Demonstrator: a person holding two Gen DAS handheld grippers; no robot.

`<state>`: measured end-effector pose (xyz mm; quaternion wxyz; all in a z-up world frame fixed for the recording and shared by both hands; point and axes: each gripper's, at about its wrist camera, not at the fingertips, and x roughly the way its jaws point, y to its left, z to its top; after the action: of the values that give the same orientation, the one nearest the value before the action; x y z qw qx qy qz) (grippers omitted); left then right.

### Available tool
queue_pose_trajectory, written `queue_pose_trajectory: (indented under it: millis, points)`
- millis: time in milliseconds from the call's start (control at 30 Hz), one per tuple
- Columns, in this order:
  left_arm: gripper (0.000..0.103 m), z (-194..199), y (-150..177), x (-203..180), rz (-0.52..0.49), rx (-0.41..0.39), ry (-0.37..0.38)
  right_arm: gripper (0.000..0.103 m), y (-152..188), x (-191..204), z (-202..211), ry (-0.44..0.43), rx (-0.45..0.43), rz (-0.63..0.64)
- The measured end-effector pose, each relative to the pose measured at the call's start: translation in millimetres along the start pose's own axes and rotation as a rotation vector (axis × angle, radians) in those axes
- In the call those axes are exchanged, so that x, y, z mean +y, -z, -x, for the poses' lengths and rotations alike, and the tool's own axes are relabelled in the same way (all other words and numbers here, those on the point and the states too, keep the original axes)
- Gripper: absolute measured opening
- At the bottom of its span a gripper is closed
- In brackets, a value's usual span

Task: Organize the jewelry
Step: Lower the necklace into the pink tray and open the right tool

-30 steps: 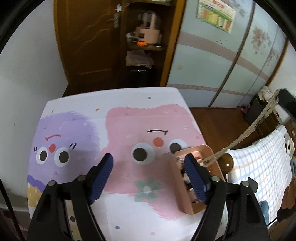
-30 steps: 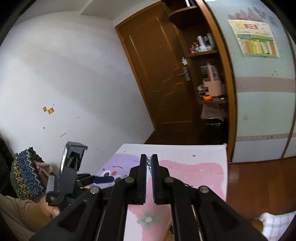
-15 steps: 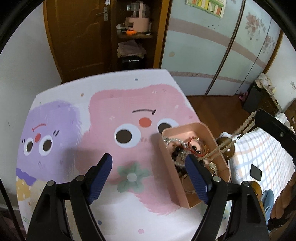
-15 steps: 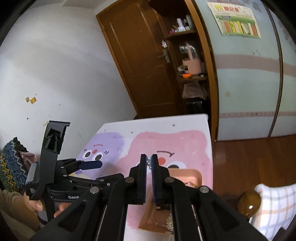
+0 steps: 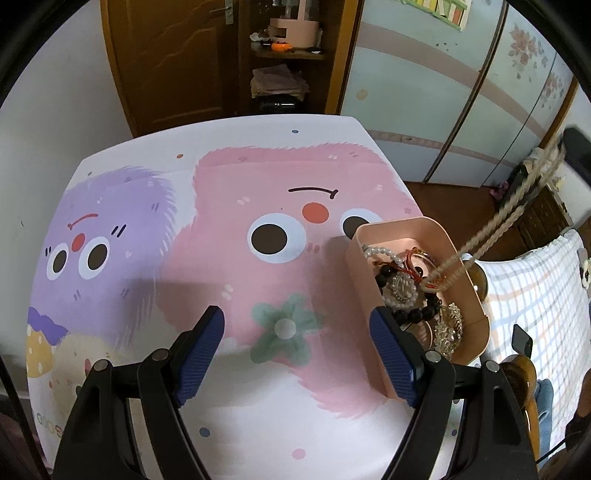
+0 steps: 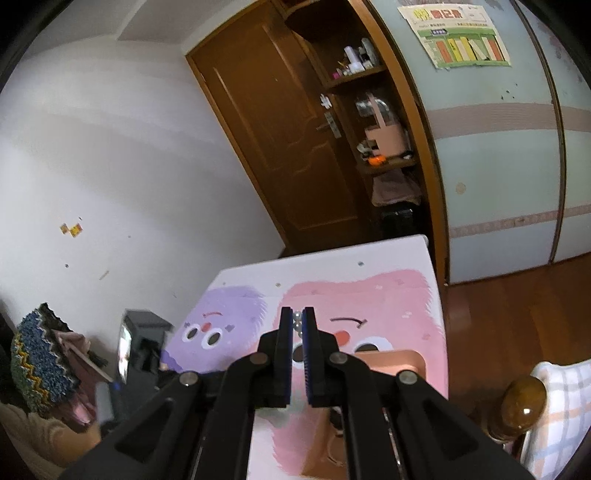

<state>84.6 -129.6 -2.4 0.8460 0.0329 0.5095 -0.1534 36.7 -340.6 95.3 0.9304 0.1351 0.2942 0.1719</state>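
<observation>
Glossy cartoon-print tabletop (image 5: 258,177), left gripper (image 5: 297,347) agape, right gripper (image 6: 297,325) pinching round pearl strand (image 5: 495,229) above pink tray (image 5: 402,225).

No legible text anywhere; wall poster (image 6: 456,35) lettering too blurred.

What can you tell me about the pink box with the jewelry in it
The pink box is a rounded-corner rectangular tray, smooth and matte like plastic, open at the top. It sits flat near the right edge of the cartoon-printed tabletop, over one eye of the pink character. Inside lies a tangle: a white pearl strand, dark round beads, red cord and gold-coloured pieces. A pale beaded strand, blurred, runs from the pile up and out to the right. The left gripper's right finger overlaps its near wall; contact is unclear.
</observation>
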Motion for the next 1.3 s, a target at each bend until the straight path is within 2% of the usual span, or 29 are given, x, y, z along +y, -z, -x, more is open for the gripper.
queue_pose_trajectory:
  millis: [233, 433, 800, 933, 1000, 1067, 1133, 1300]
  points:
    - [0.079, -1, 1, 2, 0.000, -0.001, -0.002, 0.004, 5, -2, -18, 0.019, 0.022, -0.017]
    - [0.079, -8, 4, 8, 0.014, 0.015, 0.000, 0.004, 27, -20, -41, 0.030, 0.088, -0.088]
    - [0.080, -16, 8, 13, 0.036, 0.033, -0.004, 0.005, 52, -25, -77, 0.078, 0.193, -0.097]
    - [0.083, -19, 10, 17, 0.056, 0.052, 0.003, 0.005, 62, -27, -85, 0.110, 0.236, -0.107]
    - [0.085, -19, 11, 19, 0.061, 0.052, 0.004, 0.009, 66, -26, -88, 0.131, 0.253, -0.109]
    - [0.089, -17, 11, 20, 0.067, 0.046, -0.005, 0.021, 67, -27, -86, 0.139, 0.253, -0.115]
    - [0.091, -14, 12, 20, 0.075, 0.041, -0.019, 0.026, 68, -27, -81, 0.141, 0.236, -0.129]
    - [0.091, -6, 12, 24, 0.095, 0.043, -0.052, 0.027, 69, -21, -64, 0.143, 0.211, -0.157]
